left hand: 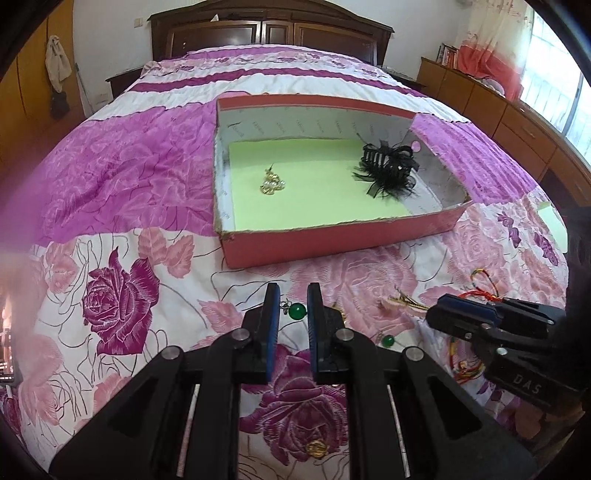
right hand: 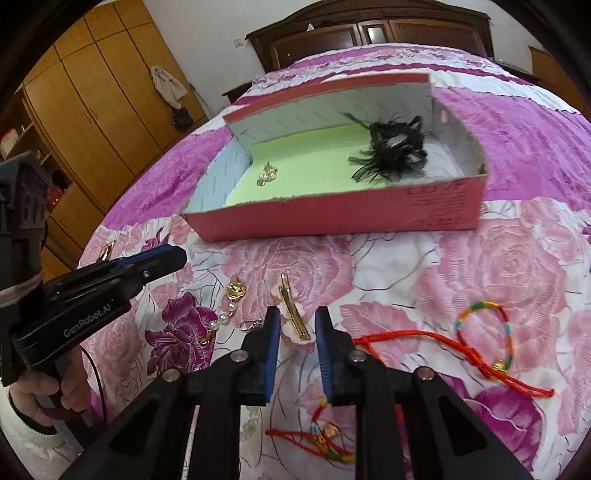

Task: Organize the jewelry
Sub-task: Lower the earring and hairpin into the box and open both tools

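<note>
A red cardboard box [left hand: 332, 240] with a green liner sits on the bed; it also shows in the right wrist view [right hand: 332, 218]. Inside lie a gold pearl earring [left hand: 272, 183] and a black feather hair clip [left hand: 388, 166]. My left gripper [left hand: 292, 295] is open, its fingers either side of a green bead earring [left hand: 296, 311] on the bedspread. My right gripper [right hand: 294, 317] is open around a gold hair clip with pink flowers [right hand: 293, 314]. A second green bead [left hand: 388, 340] lies to the right.
On the floral bedspread lie a gold rose pearl earring [right hand: 231, 295], a multicoloured cord bracelet [right hand: 487, 332], red cords [right hand: 325, 439] and a small gold piece [left hand: 317, 448]. A wooden wardrobe [right hand: 92, 110] stands left, a headboard [left hand: 266, 33] behind.
</note>
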`<state>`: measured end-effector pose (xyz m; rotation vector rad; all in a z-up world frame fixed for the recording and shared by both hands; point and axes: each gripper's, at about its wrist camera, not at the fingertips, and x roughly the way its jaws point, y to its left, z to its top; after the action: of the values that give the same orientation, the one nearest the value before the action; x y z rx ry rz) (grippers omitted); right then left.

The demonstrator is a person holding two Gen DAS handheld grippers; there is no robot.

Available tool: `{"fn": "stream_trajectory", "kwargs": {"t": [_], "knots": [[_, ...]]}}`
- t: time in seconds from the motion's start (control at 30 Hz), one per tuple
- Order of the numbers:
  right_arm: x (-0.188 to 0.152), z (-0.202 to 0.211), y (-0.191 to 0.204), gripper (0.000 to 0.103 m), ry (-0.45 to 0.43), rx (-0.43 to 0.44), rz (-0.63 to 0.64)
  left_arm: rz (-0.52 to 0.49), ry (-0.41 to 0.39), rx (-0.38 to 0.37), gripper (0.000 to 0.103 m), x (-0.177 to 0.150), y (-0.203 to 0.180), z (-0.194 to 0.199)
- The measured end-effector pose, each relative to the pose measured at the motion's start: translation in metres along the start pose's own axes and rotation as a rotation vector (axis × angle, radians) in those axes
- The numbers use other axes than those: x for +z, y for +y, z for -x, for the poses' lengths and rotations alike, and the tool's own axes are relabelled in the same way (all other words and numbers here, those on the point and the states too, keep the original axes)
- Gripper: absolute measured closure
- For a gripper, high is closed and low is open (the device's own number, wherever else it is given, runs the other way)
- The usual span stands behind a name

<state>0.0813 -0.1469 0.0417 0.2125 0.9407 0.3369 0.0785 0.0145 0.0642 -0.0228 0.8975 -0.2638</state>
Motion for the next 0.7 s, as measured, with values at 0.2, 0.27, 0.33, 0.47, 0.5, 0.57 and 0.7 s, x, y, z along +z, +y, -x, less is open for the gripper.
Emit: {"fn": "stream_trajectory", "kwargs": {"t": [0.2, 0.27, 0.33, 0.47, 0.5, 0.57, 0.7], "knots": [[0.007, 0.026, -0.005, 0.082, -0.07, -0.001, -0.007, -0.007, -0.016, -0.012, 0.097, 0.009, -0.005, 0.005], [0.012, 0.034, -0.007, 0.082, -0.093, 0.0, -0.01, -0.008, -0.024, -0.014, 0.097, 0.013, -0.006, 0.006], [0.017, 0.041, -0.008, 0.082, -0.118, -0.002, -0.01, -0.011, -0.036, -0.01, 0.097, 0.019, -0.006, 0.007], [0.029, 0.052, -0.011, 0.082, -0.16, -0.008, -0.011, -0.017, -0.054, -0.003, 0.097, 0.03, -0.005, 0.007], [0.032, 0.054, -0.012, 0.082, -0.167, -0.01, -0.01, -0.017, -0.058, 0.0, 0.097, 0.032, -0.005, 0.006], [0.038, 0.057, -0.015, 0.082, -0.182, -0.022, -0.012, -0.018, -0.067, 0.004, 0.097, 0.038, -0.004, 0.005], [0.056, 0.057, -0.022, 0.082, -0.211, -0.06, -0.01, -0.026, -0.074, 0.013, 0.097, 0.05, -0.003, -0.002]]}}
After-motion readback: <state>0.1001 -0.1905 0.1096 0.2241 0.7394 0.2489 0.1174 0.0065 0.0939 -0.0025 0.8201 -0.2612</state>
